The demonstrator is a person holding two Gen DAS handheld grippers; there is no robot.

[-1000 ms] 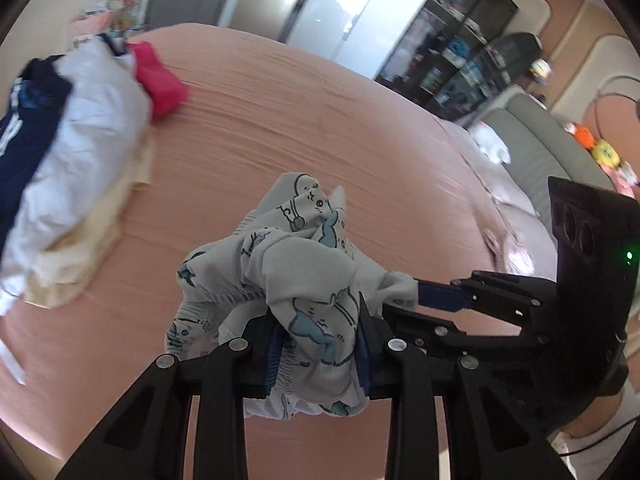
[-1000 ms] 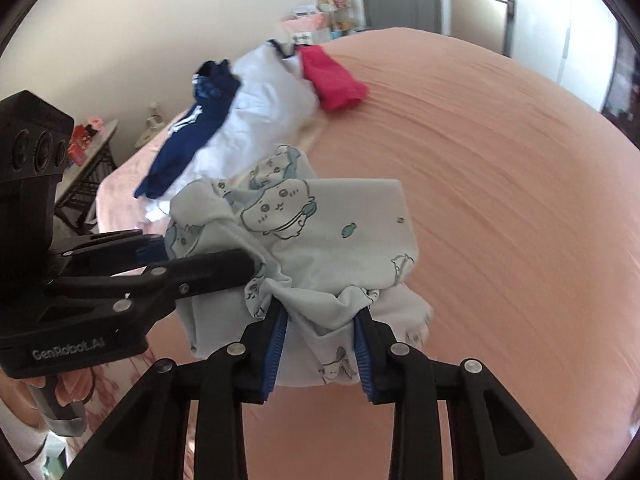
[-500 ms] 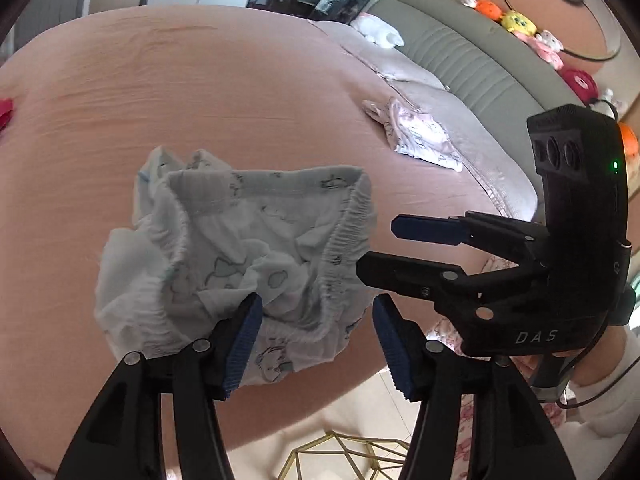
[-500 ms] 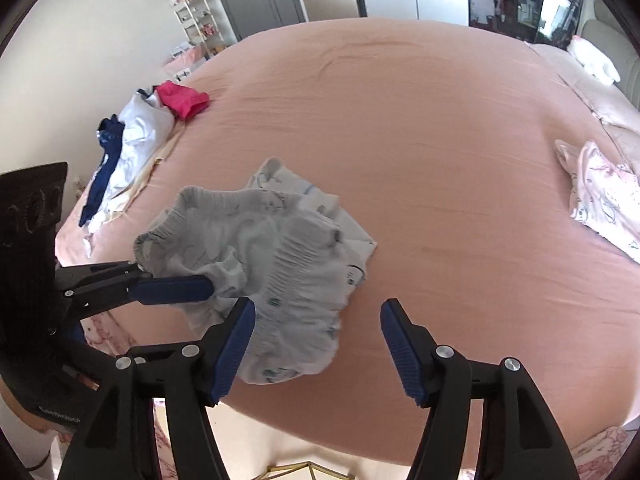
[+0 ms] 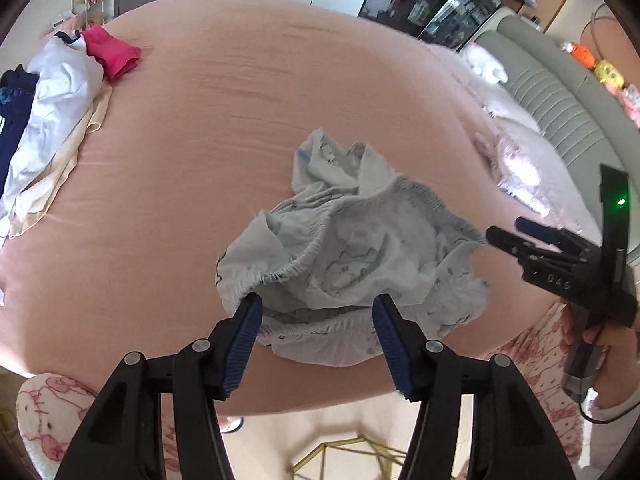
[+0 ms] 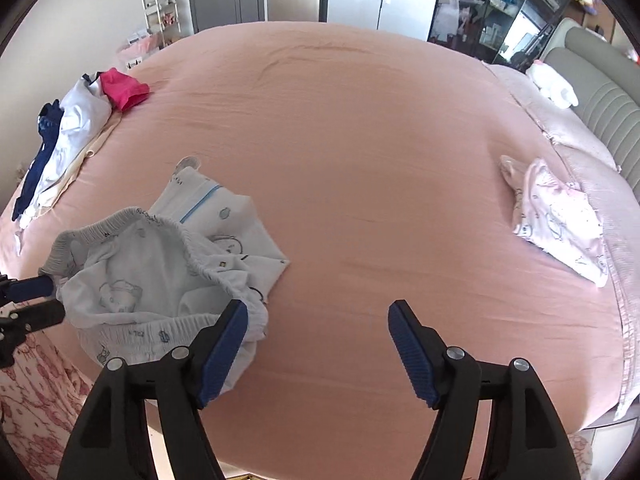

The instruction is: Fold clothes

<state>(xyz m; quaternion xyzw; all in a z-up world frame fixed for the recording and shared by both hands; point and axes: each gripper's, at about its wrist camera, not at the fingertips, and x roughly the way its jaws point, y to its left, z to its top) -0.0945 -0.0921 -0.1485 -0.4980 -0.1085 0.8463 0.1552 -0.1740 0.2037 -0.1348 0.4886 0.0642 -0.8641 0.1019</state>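
Observation:
Light blue printed children's pants (image 5: 352, 248) lie crumpled near the front edge of the pink bed (image 5: 224, 112), waistband open and facing me. They also show in the right wrist view (image 6: 160, 276). My left gripper (image 5: 316, 316) is open and empty, its fingers just in front of the waistband. My right gripper (image 6: 316, 320) is open and empty, to the right of the pants; its left finger overlaps the waistband edge in view. The right gripper also shows in the left wrist view (image 5: 516, 232), beside the pants.
A pile of clothes (image 5: 52, 108), navy, white, cream and magenta, lies at the bed's left side. A folded pink printed garment (image 6: 560, 216) lies at the right near the grey headboard (image 6: 600, 100). The bed's front edge (image 6: 360, 440) drops to the floor.
Both grippers let go of the pants, which dropped onto the bed. Since then both grippers have pulled back a little and turned, staying open.

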